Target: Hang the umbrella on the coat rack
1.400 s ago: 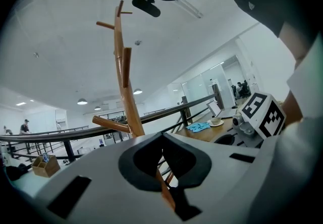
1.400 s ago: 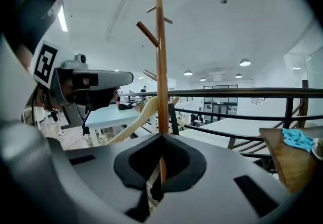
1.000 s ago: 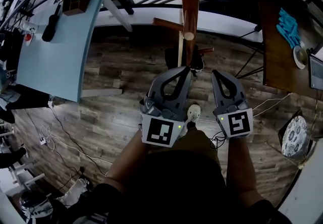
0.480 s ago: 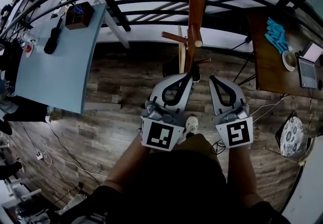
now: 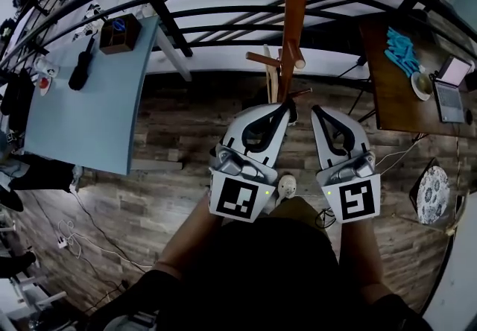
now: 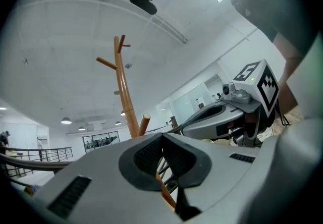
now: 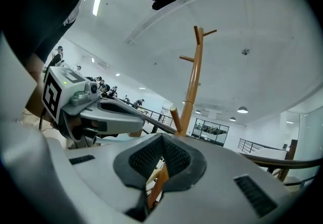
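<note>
The tall brown wooden coat rack (image 5: 292,31) stands upright directly ahead, its pole nearer my left tool (image 5: 282,104) than my right tool (image 5: 317,110). Both tools are pressed together on nothing. I can find the umbrella in no view.

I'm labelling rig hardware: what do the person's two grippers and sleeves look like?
Both the left gripper and right gripper have light grey shells tapering to dark, textured jaw pads. Each carries a white cube with black square markers and a green light. The sleeves are dark.
</note>
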